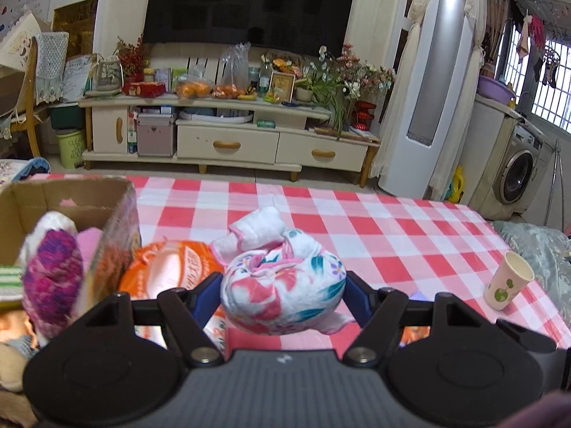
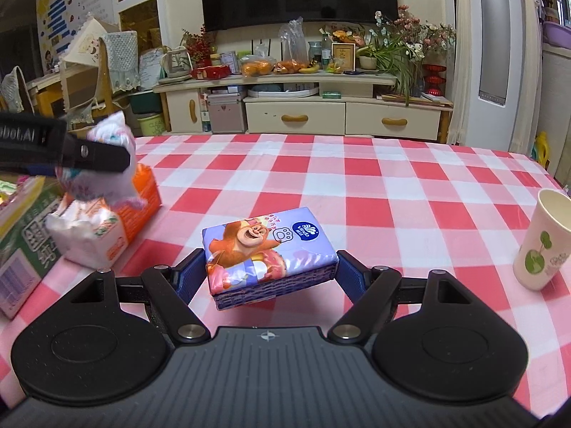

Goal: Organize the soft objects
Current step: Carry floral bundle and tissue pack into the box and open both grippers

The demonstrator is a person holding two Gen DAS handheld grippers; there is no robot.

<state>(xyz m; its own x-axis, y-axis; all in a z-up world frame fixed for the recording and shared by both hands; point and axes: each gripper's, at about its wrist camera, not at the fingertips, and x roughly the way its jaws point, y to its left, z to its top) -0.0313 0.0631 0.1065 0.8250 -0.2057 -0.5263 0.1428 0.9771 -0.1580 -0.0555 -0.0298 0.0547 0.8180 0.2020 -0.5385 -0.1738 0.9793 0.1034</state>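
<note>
Risk sits first in the left claw (image 1: 283,290), which is clenched on a knotted floral cloth bundle (image 1: 282,287) held up off the table (image 1: 392,235). The blue pads (image 1: 205,294) press only its lower sides, and a loose white tail juts from the top, so the soft cloth could squash and slide out, or the tail could catch on the cardboard box (image 1: 71,199) wall during a move to the left. That box looks crowded already: a pink-and-purple knitted item (image 1: 51,278) rises to its rim, so another piece may spill back out. An orange tissue pack (image 1: 171,267) lies just beside the box, below the bundle, and could be knocked.

The right claw (image 2: 271,273) grips a purple bear-print tissue pack (image 2: 267,249) by its short ends, lifted and tilted; the slick wrapper may let it rotate or drop. A paper cup (image 2: 542,242) stands well to the right, near the table edge, and a wide swing could tip it.
</note>
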